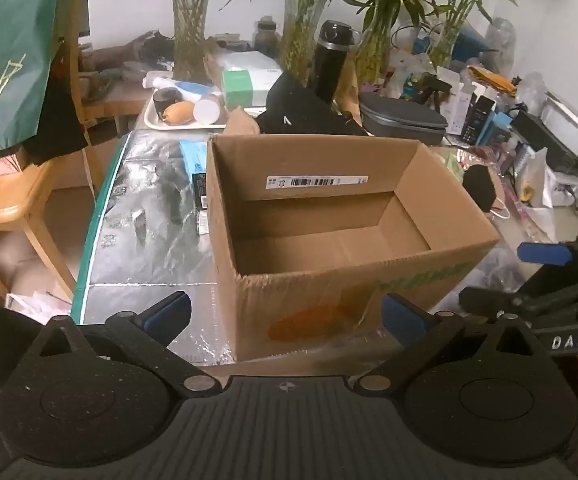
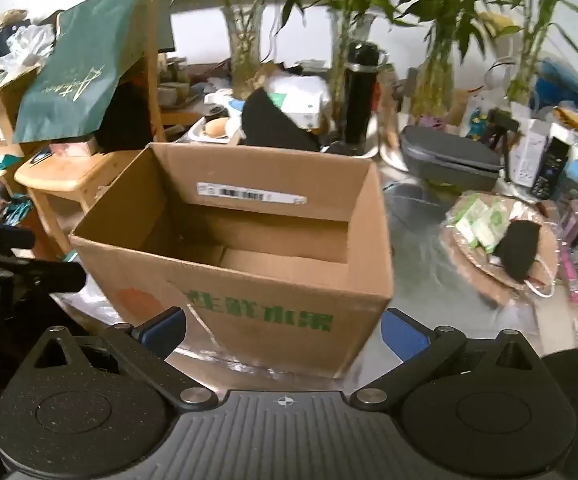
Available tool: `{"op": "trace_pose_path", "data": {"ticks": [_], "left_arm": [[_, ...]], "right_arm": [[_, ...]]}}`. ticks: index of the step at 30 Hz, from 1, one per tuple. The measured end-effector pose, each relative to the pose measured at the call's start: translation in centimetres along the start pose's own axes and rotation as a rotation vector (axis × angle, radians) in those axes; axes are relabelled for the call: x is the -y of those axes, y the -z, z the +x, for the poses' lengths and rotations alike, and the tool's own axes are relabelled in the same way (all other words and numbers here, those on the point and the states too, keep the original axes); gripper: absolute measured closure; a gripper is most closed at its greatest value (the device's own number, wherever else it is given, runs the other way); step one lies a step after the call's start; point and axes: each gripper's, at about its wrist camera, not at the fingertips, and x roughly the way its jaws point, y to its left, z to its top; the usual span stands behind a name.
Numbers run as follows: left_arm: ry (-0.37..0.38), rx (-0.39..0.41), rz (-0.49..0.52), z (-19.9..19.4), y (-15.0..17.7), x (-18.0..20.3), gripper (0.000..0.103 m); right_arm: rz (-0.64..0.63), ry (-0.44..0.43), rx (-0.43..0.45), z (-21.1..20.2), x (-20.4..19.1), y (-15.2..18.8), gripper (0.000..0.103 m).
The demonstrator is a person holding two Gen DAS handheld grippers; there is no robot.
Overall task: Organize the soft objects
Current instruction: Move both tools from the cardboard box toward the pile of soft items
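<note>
Count: one open cardboard box [image 1: 329, 232] on the foil-covered table [image 1: 149, 208], nothing visible inside; one black soft item [image 2: 517, 250] on a woven tray [image 2: 485, 276] right of the box, one black cap [image 1: 289, 104] behind it. Left gripper [image 1: 285, 314] – fingers wide, holding nothing, just short of the box's near wall. Right gripper [image 2: 283, 326] – same, wide and empty.

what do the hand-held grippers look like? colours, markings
Left hand-held gripper and right hand-held gripper match: speckled black bodies, round housings, ribbed centre plate with crosshair mark, silver pivot pins, blue finger pads. White "DAS" lettering on the right one.
</note>
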Motion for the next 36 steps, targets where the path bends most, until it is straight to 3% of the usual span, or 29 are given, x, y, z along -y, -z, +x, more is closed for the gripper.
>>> {"op": "trace_pose_path", "data": {"ticks": [10, 15, 24, 29, 36], "left_arm": [[0.046, 0.004, -0.004, 0.7, -2.1, 0.1, 0.000], [0.084, -0.004, -0.001, 1.0, -3.5, 0.0, 0.000], [0.052, 0.046, 0.039, 1.3, -6.1, 0.0, 0.000], [0.072, 0.051, 0.016, 2.1, -6.8, -1.1, 0.000], [0.078, 0.075, 0.003, 2.5, -7.9, -2.2, 0.000]], "right_arm": [[-0.056, 0.056, 0.009, 0.0, 0.6, -3.1, 0.000], [-0.030, 0.071, -0.032, 1.1, 1.7, -5.0, 0.000], [-0.005, 0.184, -0.068, 2.6, 3.4, -6.9, 0.000], [0.037, 0.186, -0.102, 4.0, 5.3, -7.8, 0.000], [0.077, 0.161, -0.005, 4.2, 7.1, -9.0, 0.000]]}}
